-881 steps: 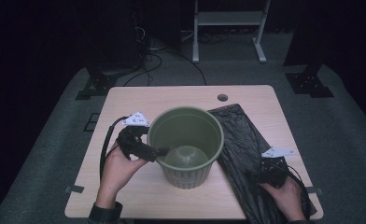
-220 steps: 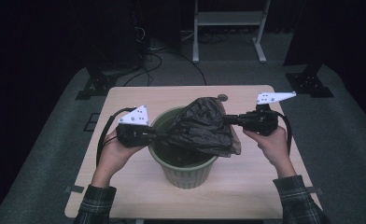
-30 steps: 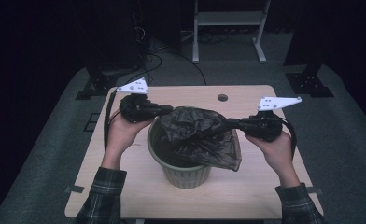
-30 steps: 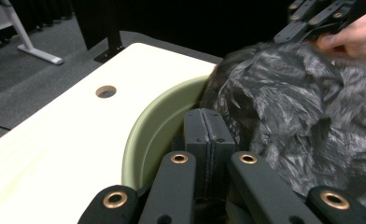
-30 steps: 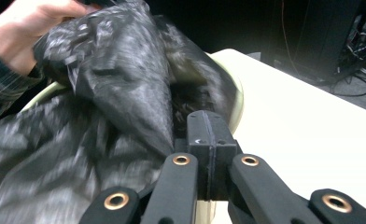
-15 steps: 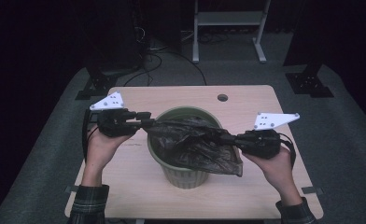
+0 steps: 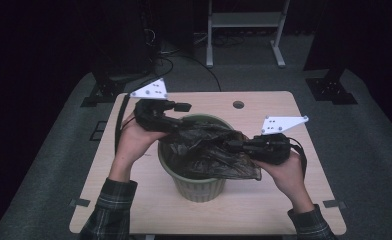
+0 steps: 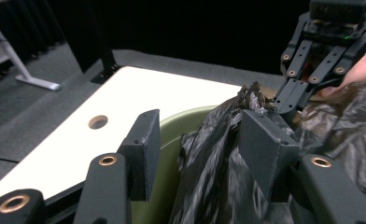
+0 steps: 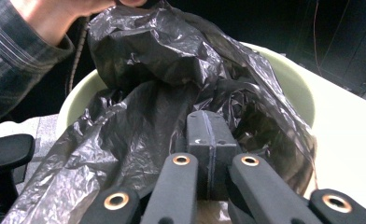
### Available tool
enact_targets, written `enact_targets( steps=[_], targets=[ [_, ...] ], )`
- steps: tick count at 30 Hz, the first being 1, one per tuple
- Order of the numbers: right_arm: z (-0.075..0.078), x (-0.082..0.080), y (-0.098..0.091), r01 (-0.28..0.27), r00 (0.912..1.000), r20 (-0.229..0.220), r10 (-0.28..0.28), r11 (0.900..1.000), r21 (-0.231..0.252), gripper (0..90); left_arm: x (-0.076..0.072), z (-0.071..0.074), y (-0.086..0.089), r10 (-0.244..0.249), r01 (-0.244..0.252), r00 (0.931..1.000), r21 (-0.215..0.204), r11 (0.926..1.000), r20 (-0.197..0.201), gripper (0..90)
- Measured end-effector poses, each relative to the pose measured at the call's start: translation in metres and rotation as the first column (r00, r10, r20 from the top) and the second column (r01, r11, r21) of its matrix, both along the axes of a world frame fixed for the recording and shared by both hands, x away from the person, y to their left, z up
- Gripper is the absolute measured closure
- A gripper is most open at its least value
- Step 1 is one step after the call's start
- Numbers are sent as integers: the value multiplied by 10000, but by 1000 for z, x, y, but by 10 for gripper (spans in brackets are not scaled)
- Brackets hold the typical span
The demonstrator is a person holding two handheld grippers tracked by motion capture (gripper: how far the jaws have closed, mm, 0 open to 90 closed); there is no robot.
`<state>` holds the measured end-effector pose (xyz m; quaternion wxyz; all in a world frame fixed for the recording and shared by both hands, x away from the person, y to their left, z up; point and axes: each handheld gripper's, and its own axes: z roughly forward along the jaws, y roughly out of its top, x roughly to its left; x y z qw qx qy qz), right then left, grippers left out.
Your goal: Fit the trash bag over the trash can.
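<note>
A green bin (image 7: pixel 199 187) stands mid-table with a black trash bag (image 7: pixel 204 150) draped into and over it. My left gripper (image 7: pixel 180 117) is at the bin's back-left rim. Its jaws have just been opening and stand apart in the left gripper view (image 8: pixel 200 123), with the bin rim (image 8: pixel 181 119) and bag (image 8: pixel 218 154) between them, not pinched. My right gripper (image 7: pixel 229 146) reaches in from the right, shut on a bunched edge of the bag, with its pads together (image 9: pixel 209 123). The bag (image 9: pixel 162 56) billows over the bin (image 9: pixel 288 79) beyond them.
The wooden table (image 7: pixel 264 200) has a round hole (image 7: pixel 238 105) at its back edge. A cable trails from the left gripper off the table's left side. A white stand (image 7: pixel 244 30) is on the dark floor behind.
The left gripper let go of the bag, swung out to the left, then came back to the back-left rim with its jaws open. The right gripper drew the bag edge toward the near right.
</note>
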<state>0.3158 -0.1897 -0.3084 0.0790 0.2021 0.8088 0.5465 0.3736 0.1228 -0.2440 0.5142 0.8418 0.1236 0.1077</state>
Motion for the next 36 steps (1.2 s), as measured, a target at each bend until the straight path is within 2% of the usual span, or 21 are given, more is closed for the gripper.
enact_targets(
  steps=[5, 8, 10, 13, 14, 17, 21, 24, 30, 31, 36],
  targets=[
    [2, 1, 2, -124, 9999, 22, 124, 9999, -23, 900, 8, -12, -21, -335, 354, 9985, 455, 9983, -430, 512],
    [2, 0, 1, -160, 9999, 56, 160, 9999, 8, 900, 10, -18, -27, -436, 486, 9977, 992, 9939, -521, 557],
    [3, -1, 0, -208, 9997, 113, 207, 9998, 61, 900, 11, -20, -29, -574, 647, 9963, 1206, 9906, -633, 639],
    [4, -2, -1, -254, 9996, 126, 253, 9996, 106, 900, 10, -23, -28, -557, 647, 9965, 1506, 9865, -631, 845],
    [4, -3, -1, -273, 9995, 136, 271, 9995, 138, 900, 10, -23, -25, -444, 524, 9972, 1382, 9890, -600, 898],
    [5, -5, -6, -185, 9997, 146, 183, 9997, 144, 900, 11, -24, -11, 74, -24, 9987, 991, 9951, -500, 900],
    [6, -6, -15, -6, 9999, 145, 4, 9999, 103, 900, 11, -24, 14, 602, -570, 9969, 628, 9964, -506, 900],
    [5, -10, -21, 98, 9999, 122, -98, 10000, 14, 900, 8, -25, 34, 1007, -979, 9934, 514, 9939, -545, 900],
    [4, -22, -36, 405, 9989, 235, -398, 9986, -334, 900, 0, -27, 77, 1814, -1814, 9821, 33, 9834, -499, 900],
    [3, -25, -39, 467, 9987, 216, -458, 9980, -429, 900, -1, -27, 83, 1898, -1908, 9804, -135, 9815, -519, 900],
    [-2, -34, -52, 627, 9980, 151, -617, 9951, -759, 900, -8, -31, 104, 2283, -2304, 9721, -385, 9723, -540, 900]
  ],
)
